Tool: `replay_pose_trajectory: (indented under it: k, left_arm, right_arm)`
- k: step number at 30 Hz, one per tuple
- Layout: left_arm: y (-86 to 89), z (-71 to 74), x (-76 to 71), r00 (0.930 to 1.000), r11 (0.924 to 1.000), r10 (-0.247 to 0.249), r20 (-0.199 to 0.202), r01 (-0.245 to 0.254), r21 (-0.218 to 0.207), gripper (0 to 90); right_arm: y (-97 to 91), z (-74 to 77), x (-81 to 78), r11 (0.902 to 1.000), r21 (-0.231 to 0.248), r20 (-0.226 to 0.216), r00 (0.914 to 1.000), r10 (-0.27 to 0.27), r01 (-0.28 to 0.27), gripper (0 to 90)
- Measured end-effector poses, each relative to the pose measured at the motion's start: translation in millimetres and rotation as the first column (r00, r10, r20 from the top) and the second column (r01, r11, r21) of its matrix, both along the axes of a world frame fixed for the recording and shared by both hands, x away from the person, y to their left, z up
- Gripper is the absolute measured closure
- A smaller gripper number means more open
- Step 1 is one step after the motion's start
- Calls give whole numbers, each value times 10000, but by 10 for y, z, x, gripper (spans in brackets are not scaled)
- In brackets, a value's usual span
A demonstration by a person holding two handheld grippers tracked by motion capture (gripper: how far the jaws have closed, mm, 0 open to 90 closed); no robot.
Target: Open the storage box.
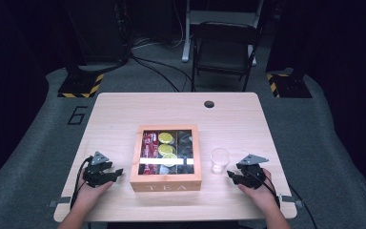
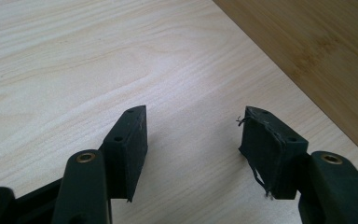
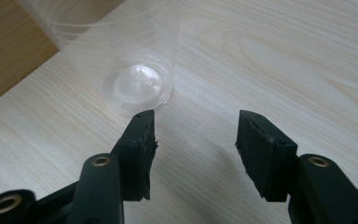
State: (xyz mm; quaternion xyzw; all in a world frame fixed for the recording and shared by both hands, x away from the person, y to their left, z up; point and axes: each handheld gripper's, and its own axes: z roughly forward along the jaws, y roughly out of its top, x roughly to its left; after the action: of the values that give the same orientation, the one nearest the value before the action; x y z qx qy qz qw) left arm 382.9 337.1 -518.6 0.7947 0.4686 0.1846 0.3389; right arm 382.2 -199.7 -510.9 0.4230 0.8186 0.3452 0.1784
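The cup [image 1: 219, 160] stands upright on the surface [image 1: 124, 109], just beside the right wall of the tea box [image 1: 166, 183] and just ahead of the right claw [image 1: 233, 177]. In the right gripper view the cup [image 3: 121, 60] sits ahead and to the left of the claw [image 3: 195, 135], whose jaws stand partly open with nothing between them. The left claw [image 1: 116, 172] rests near the left wall of the box; its jaws [image 2: 193, 140] are also apart and hold nothing, with bare surface between them.

Handling, judged from appearance:
- The cup is clear, thin-walled plastic and looks empty. Expect it to be very light and easy to tip or push aside.
- The wall is likely flexible. A hard squeeze may buckle or crack it.
- The smooth, tapered side may slip upward out of a loose grip.

Grip point: take the cup across its lower wall, where the base stiffens it, with one pad on each side. Avoid the rim, which flexes most.

The box is wood with a glazed lid; it looks rigid and far heavier. Take it by its side walls, not the glass.
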Motion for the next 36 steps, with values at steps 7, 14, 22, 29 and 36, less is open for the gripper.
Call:
replay_pose_trajectory:
  k: [7,14,22,29,36]
  left_arm:
    - [14,40,-4,9999,9993,106,-76,-109,-369,433]
    - [16,81,-7,10000,9989,21,-75,-25,-466,449]
    - [-13,139,-23,10000,9987,-73,16,74,-506,453]
    - [-29,155,-24,10000,9989,-73,31,74,-456,453]
    - [-45,175,-31,10000,9987,-85,45,87,-496,455]
  right_arm:
    - [-1,39,-8,9997,227,178,9998,-122,118,470]
    - [-27,86,-26,9997,208,254,9996,-129,123,470]
    - [0,155,-66,9981,551,224,9993,-284,271,470]
    - [6,234,-103,9968,705,540,9977,-409,370,483]
    - [-13,345,-144,9947,905,708,9960,-554,489,473]
